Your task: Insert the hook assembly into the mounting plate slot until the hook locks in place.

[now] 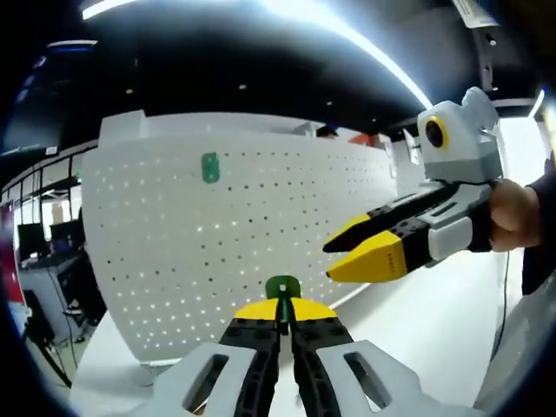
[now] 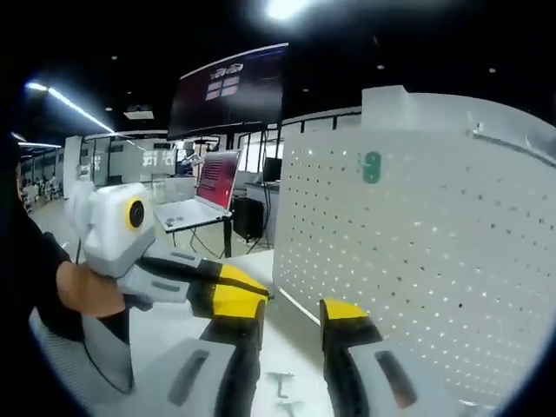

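Pegboard mounting plate (image 1: 226, 234) stands upright on the white table (image 1: 417, 321), one green hook (image 1: 210, 167) already high on it. Left gripper (image 1: 284, 314) pinches a second green hook (image 1: 282, 287) just before it. Right gripper (image 2: 294, 314) gapes empty. No legible writing.

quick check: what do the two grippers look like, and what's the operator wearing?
Both match: light grey moulded bodies, black jaws with yellow tips. Right gripper carries a grey camera box with a yellow-ringed lens; so does the left gripper. Operator's sleeve is dark. No cables clearly visible.
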